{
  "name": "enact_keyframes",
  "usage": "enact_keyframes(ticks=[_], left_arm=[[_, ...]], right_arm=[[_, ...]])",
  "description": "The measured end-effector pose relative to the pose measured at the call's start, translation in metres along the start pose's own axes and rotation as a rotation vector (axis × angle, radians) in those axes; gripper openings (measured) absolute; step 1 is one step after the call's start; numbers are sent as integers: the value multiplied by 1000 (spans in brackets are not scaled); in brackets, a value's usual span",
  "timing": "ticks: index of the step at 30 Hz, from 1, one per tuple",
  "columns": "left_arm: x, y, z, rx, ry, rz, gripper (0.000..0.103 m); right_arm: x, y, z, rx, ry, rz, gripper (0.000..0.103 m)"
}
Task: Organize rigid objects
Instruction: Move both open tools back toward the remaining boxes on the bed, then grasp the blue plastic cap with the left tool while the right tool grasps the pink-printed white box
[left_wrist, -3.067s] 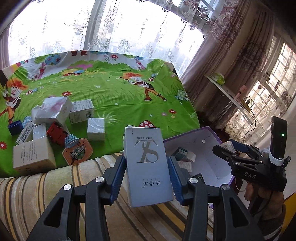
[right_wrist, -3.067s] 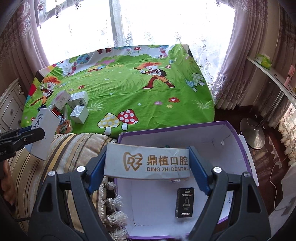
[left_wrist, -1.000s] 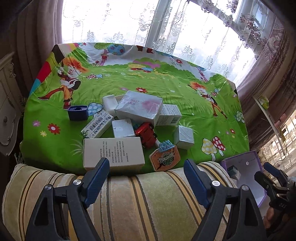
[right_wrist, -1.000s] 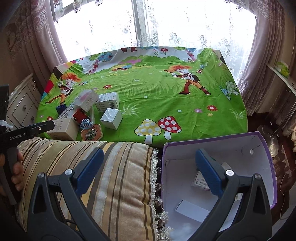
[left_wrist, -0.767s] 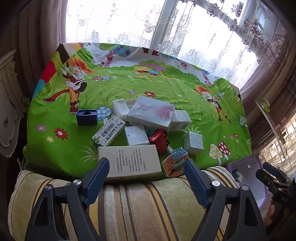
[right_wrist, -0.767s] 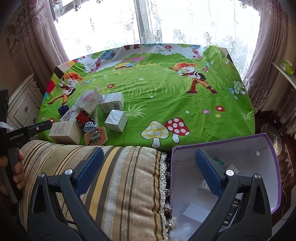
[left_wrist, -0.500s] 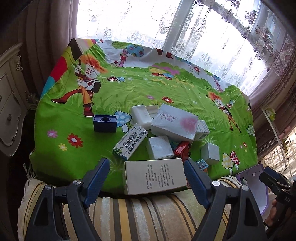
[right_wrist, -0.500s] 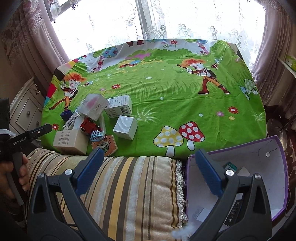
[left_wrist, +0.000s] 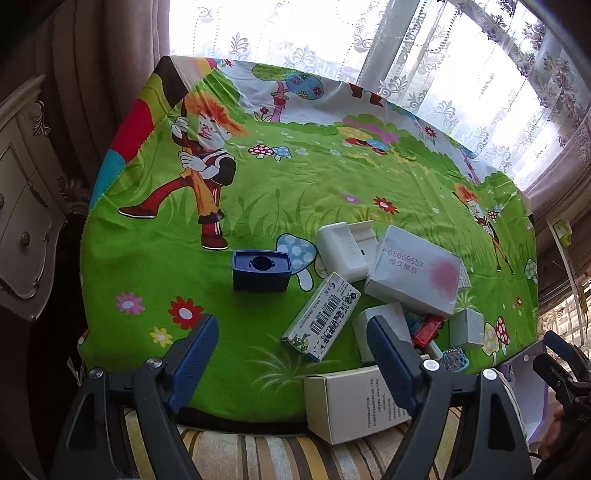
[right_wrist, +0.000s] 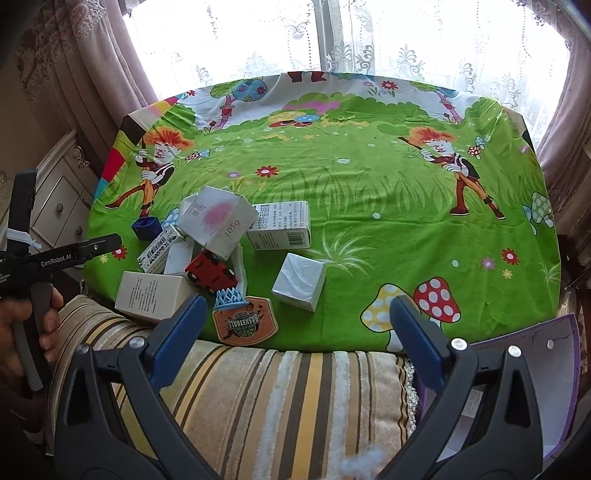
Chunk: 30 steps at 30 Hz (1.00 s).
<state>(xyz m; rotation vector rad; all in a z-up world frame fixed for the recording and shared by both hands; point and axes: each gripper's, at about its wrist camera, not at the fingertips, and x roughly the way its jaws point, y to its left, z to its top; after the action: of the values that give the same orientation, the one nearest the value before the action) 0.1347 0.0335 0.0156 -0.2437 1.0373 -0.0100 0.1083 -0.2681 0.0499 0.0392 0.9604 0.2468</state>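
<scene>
Both tools are empty and spread wide, with nothing between their blue pads, so each looks ready to pick up a new thing. The left tool (left_wrist: 291, 360) points down at the pile of boxes on the worktop, which is covered by a green cartoon cloth (left_wrist: 258, 192). Right in front of it lies the barcode box (left_wrist: 321, 317), tilted on the cloth, and just beside it the long white box (left_wrist: 354, 402) sits at the near edge, partly over the striped cushion (right_wrist: 258, 398). A dark blue block (left_wrist: 260, 270) stands alone a little to the left. The right tool (right_wrist: 295, 328) hangs over the cushion, near the basketball toy (right_wrist: 244, 322), the red car (right_wrist: 210, 274) and the silver cube (right_wrist: 299, 282). The purple box (right_wrist: 554, 369) waits open at the right, next to the worktop, probably so things can be dropped into it. The big white box with a pink spot (right_wrist: 218, 225) leans on top of the others, so I think lifting a lower one could make it slide.
</scene>
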Motion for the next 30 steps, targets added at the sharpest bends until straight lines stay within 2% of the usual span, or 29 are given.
enact_keyframes(ticks=[4, 6, 14, 21, 25, 28, 30], left_arm=[[20, 3, 19, 5, 15, 45, 83], [31, 8, 27, -4, 26, 61, 83], [62, 25, 31, -42, 66, 66, 83], [74, 28, 30, -45, 80, 70, 83], [83, 25, 30, -20, 97, 75, 82], [85, 22, 30, 6, 91, 95, 71], [86, 21, 30, 21, 84, 105, 57]], right_arm=[[11, 9, 15, 26, 5, 1, 100], [17, 18, 20, -3, 1, -10, 100], [46, 57, 39, -272, 17, -1, 100], [76, 95, 44, -603, 54, 2, 100], [91, 109, 47, -701, 73, 11, 100], [102, 113, 51, -744, 92, 14, 100], [109, 114, 53, -770, 118, 29, 100]])
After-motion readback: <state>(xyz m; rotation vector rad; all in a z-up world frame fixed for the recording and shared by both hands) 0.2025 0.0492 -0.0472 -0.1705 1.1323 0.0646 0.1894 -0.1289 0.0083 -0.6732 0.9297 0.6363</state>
